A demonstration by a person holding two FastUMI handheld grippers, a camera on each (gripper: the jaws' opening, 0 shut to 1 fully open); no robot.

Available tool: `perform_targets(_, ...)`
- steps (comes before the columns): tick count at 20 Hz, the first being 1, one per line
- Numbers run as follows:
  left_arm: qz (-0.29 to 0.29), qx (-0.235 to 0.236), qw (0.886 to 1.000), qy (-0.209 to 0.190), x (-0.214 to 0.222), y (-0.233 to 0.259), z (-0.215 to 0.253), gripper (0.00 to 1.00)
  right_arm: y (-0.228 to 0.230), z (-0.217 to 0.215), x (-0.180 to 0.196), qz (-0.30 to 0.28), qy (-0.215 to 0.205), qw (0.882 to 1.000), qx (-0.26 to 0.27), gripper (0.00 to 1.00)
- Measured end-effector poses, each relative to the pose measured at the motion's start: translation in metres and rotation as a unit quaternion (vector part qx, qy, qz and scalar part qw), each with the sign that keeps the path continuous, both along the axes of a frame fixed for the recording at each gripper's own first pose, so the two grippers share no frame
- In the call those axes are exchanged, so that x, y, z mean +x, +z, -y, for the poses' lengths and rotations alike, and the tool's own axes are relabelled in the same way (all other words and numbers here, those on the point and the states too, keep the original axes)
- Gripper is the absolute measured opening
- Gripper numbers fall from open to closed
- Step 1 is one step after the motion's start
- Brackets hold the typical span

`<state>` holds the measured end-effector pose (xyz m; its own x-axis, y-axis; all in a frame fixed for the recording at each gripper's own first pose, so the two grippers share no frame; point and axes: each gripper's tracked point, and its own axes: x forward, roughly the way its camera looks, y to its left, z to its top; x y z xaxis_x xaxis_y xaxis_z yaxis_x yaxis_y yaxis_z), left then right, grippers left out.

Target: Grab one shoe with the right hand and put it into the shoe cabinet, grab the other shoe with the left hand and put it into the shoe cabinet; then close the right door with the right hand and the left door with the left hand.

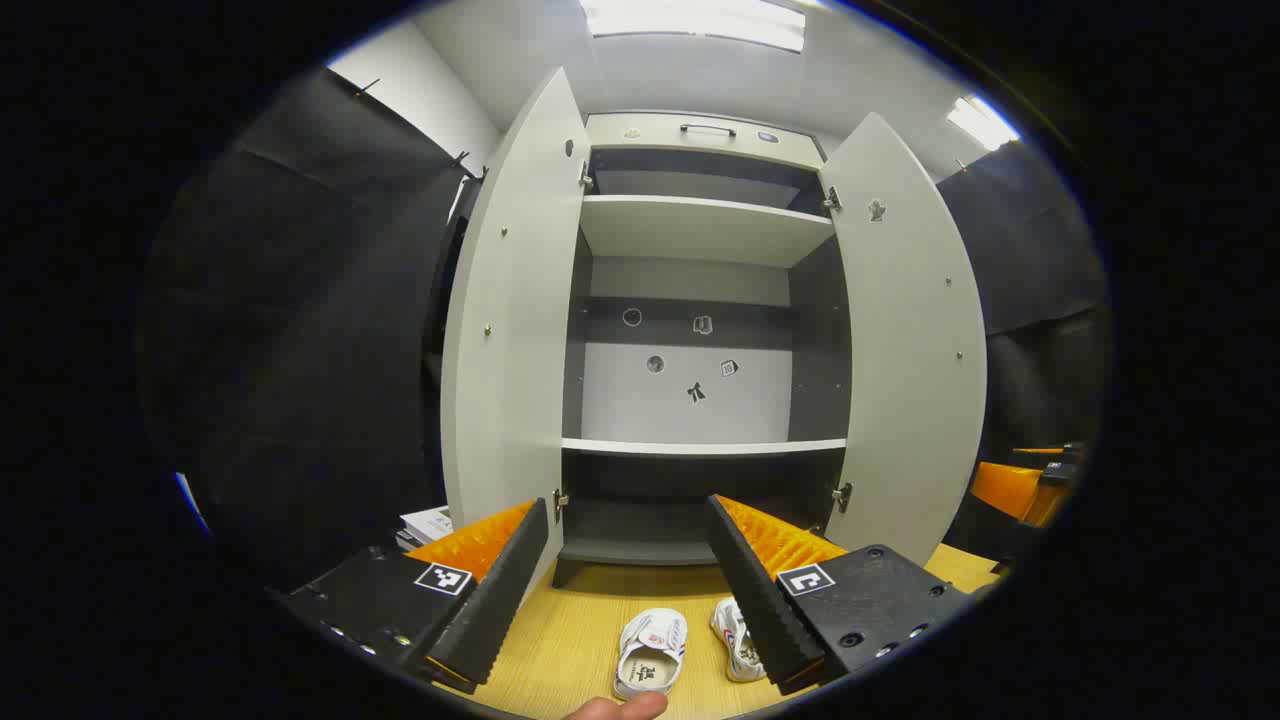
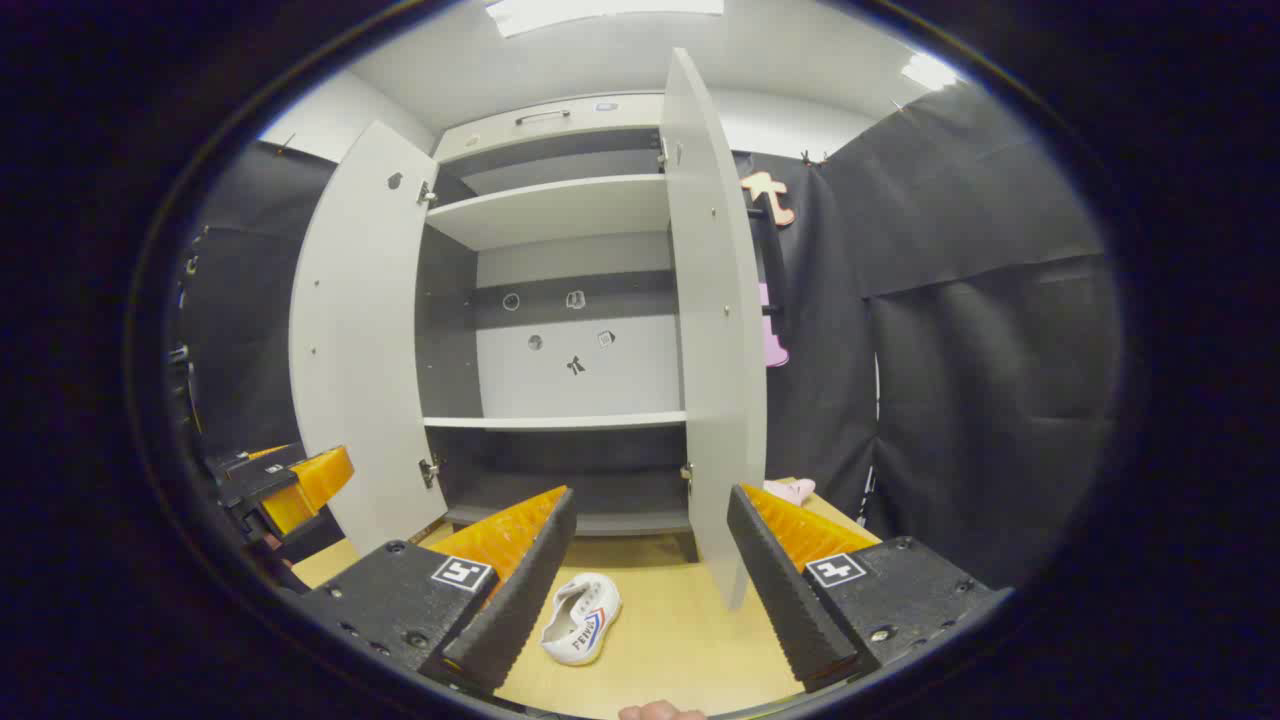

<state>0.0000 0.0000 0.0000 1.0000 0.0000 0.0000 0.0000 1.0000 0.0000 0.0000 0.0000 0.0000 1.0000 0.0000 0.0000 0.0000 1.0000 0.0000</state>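
Nothing done: both shoes (image 1: 650, 652) on floor, cabinet (image 1: 700, 230) doors open, left tongs (image 1: 630, 585) and right tongs (image 2: 650, 580) wide, empty.

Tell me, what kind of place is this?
Probably a recording booth staged as a home entryway: black cloth hangs around an open shoe cabinet, and two white shoes lie on the wooden floor before it.

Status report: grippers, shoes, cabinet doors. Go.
Left gripper open, right gripper open, both empty. Two white shoes on the wood floor before the shoe cabinet. Both doors open; nothing blocking.
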Motion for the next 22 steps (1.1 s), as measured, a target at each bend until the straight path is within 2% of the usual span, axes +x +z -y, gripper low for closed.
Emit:
perform_targets(5, 0.003, 0.015, 1.0, -0.003, 0.0037, 0.0003, 0.0037, 0.95, 0.0029, -0.0011, 0.0029, 0.002, -0.001, 1.0, -0.004, 0.99)
perform_targets(6, 0.003, 0.019, 1.0, -0.003, 0.0042, -0.001, 0.0041, 0.95, 0.0017, -0.0016, 0.0028, 0.001, -0.001, 1.0, -0.004, 0.94)
perform_targets(7, 0.002, 0.021, 1.0, -0.005, 0.0039, -0.002, 0.0058, 0.95, 0.0013, -0.0014, 0.0033, 0.0, 0.0, 1.0, -0.005, 0.94)
perform_targets(8, 0.001, 0.022, 1.0, -0.007, 0.0036, -0.0032, 0.0074, 0.95, -0.0005, -0.0012, 0.0042, -0.002, -0.001, 1.0, -0.006, 0.99)
perform_targets(10, 0.003, 0.026, 1.0, -0.008, 0.0042, -0.0039, 0.0077, 0.95, -0.0023, -0.0024, 0.0035, -0.002, -0.001, 1.0, -0.008, 0.99)
perform_targets(11, 0.005, 0.029, 1.0, -0.007, 0.0052, -0.0025, 0.0079, 0.95, -0.0024, -0.0031, 0.0034, -0.002, -0.001, 1.0, -0.009, 0.94)
perform_targets(12, 0.007, 0.032, 0.999, -0.007, 0.0061, -0.0023, 0.0083, 0.95, -0.0037, -0.0031, 0.0038, -0.003, -0.001, 1.0, -0.01, 0.94)
perform_targets(13, 0.007, 0.032, 0.999, -0.008, 0.0075, -0.0026, 0.0092, 0.95, -0.004, -0.004, 0.0043, -0.003, 0.001, 1.0, -0.01, 0.99)
perform_targets(18, 0.014, 0.036, 0.999, -0.009, 0.0101, 0.0002, 0.0095, 0.95, -0.0023, -0.0021, 0.0053, 0.0, -0.002, 1.0, -0.008, 0.99)
perform_targets(19, 0.014, 0.037, 0.999, -0.009, 0.0101, 0.0007, 0.009, 0.95, -0.0018, -0.0022, 0.0052, 0.001, -0.002, 1.0, -0.008, 0.94)
perform_targets(22, 0.019, 0.04, 0.999, -0.009, 0.01, 0.0039, 0.0085, 0.95, -0.002, -0.0044, 0.0064, 0.001, 0.0, 1.0, -0.006, 0.94)
